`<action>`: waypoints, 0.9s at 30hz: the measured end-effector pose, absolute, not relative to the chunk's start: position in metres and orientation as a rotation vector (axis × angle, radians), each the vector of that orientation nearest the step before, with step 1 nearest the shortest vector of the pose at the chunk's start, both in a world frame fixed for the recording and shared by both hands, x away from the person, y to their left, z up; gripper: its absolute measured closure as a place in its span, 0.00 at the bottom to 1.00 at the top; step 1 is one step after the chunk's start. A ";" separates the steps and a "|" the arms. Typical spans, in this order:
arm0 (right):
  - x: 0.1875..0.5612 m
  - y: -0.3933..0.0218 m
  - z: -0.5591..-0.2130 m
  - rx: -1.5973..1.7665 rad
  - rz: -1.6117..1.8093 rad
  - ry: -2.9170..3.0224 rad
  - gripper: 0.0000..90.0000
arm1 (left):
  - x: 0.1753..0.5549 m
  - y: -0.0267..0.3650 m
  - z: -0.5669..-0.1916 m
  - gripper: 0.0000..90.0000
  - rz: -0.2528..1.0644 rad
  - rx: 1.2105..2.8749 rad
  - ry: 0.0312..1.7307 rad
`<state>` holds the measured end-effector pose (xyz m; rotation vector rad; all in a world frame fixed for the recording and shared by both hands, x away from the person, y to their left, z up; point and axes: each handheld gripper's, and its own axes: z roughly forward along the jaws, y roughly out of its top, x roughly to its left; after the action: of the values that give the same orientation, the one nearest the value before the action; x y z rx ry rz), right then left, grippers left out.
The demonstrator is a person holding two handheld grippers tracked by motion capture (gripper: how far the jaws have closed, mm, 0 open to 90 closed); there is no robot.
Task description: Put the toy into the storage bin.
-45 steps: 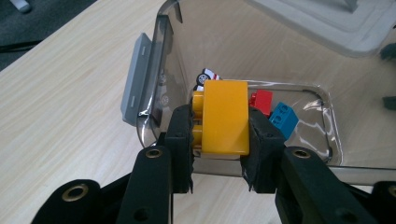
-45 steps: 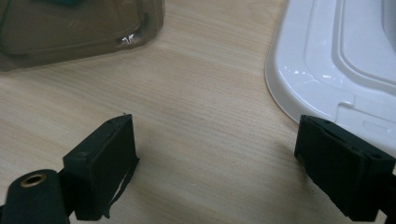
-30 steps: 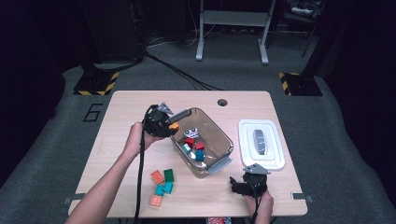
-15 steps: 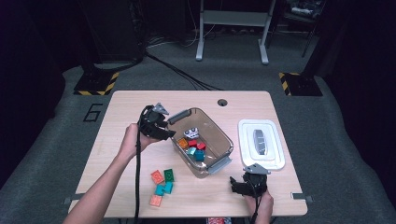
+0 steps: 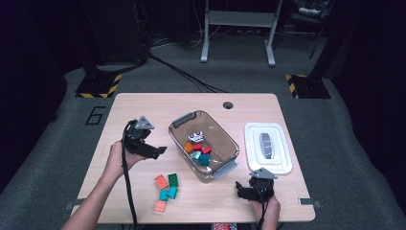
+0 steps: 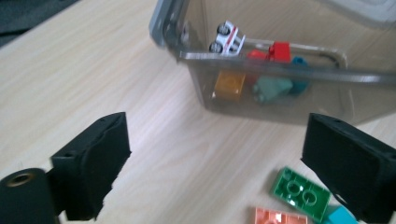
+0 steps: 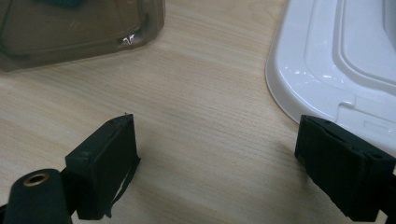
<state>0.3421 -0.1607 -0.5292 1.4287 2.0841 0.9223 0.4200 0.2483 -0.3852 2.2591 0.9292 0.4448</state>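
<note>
A clear smoky bin (image 5: 222, 132) stands mid-table and holds several bricks, among them an orange one (image 6: 229, 85), a red one (image 6: 280, 50) and a small white toy car (image 6: 227, 36). My left gripper (image 5: 160, 150) hovers left of the bin (image 6: 280, 77); its jaws have just been opening and now stand wide with nothing between them. Loose bricks lie in front of it: a green brick (image 6: 301, 193), an orange brick (image 5: 161, 181), a teal one (image 5: 168, 193). My right gripper (image 5: 242, 189) rests open near the front edge, between the bin (image 7: 84, 28) and a white lid (image 7: 336, 60).
The white lid (image 5: 267, 148) lies flat to the right of the bin. A round cable hole (image 5: 228, 105) is at the table's far edge. Bare wood surrounds the left gripper. The floor around is dark carpet with a desk frame behind.
My left gripper has drawn back from over the bin toward the left and lower, and its jaws have opened. An orange brick now lies in the bin. The right gripper has not moved.
</note>
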 end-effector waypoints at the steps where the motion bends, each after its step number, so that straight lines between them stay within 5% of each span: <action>1: 0.342 -0.161 -0.529 1.429 0.925 2.084 0.13 | 0.417 0.250 -0.389 0.06 0.436 2.260 0.938; 27: 0.342 -0.160 -0.529 1.429 0.924 2.084 0.13 | 0.387 0.241 -0.488 0.01 0.241 2.391 0.963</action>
<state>0.3420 -0.1605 -0.5292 1.4286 2.0839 0.9236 0.3865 0.2408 -0.4876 2.3914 0.9629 0.2414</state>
